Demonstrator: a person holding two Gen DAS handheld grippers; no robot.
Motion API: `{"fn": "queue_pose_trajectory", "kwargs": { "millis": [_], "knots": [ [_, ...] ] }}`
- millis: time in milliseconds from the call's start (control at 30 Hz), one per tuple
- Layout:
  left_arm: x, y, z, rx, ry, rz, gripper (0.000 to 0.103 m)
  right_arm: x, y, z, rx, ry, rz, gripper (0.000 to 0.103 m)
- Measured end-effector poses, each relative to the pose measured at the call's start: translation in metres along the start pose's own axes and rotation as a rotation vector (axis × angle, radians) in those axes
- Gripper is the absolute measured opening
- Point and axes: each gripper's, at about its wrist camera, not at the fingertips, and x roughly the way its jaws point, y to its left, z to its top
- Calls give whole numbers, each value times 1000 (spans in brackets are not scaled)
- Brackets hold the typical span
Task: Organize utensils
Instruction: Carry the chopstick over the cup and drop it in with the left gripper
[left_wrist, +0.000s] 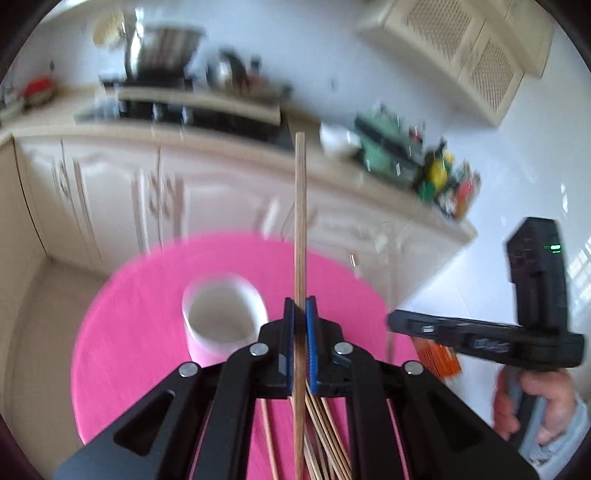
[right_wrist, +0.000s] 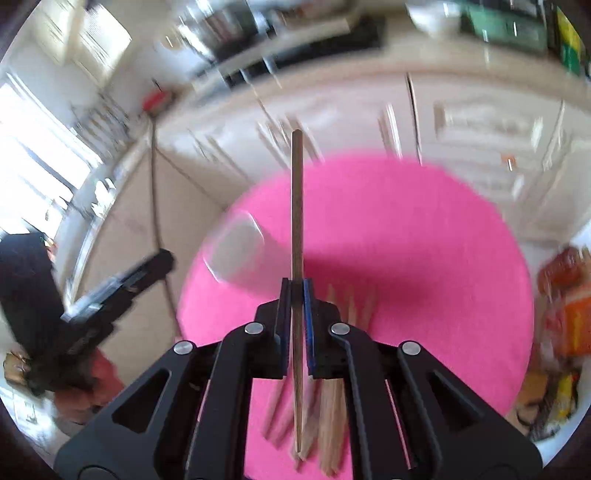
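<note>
My left gripper (left_wrist: 300, 306) is shut on a light wooden chopstick (left_wrist: 300, 221) that sticks up past the fingertips. A white cup (left_wrist: 221, 317) stands on the pink round mat (left_wrist: 147, 314) just left of it. Several loose chopsticks (left_wrist: 328, 435) lie on the mat under the left gripper. My right gripper (right_wrist: 296, 290) is shut on a darker chopstick (right_wrist: 296, 206), held above the mat (right_wrist: 424, 258). The cup (right_wrist: 240, 254) shows blurred to its left. More chopsticks (right_wrist: 332, 406) lie below it. The right gripper also shows in the left wrist view (left_wrist: 480, 332).
White kitchen cabinets (left_wrist: 166, 199) with a cluttered counter (left_wrist: 406, 151) stand behind the table. Orange packets (right_wrist: 569, 314) lie at the table's right side. The left gripper's body (right_wrist: 110, 291) shows at the left of the right wrist view.
</note>
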Motion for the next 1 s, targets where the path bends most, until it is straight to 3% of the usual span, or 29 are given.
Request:
{"fn": "queue_pose_trajectory", "kwargs": {
  "millis": [133, 267, 467, 600, 800, 1000],
  "knots": [
    [0, 11, 31, -14, -140, 40, 6, -9, 40, 31, -24, -178, 38, 6],
    [15, 23, 48, -40, -220, 73, 6, -2, 56, 56, -48, -305, 51, 6],
    [32, 35, 61, -18, -312, 120, 6, 33, 66, 69, -45, -381, 39, 6],
    [47, 45, 56, -18, -310, 136, 6, 52, 66, 69, -52, -414, 11, 7],
    [69, 62, 27, -25, -245, 165, 6, 75, 65, 53, -67, -369, -12, 7],
    [63, 63, 9, -32, -212, 175, 6, 73, 65, 37, -89, -345, -30, 7]
  ]
}}
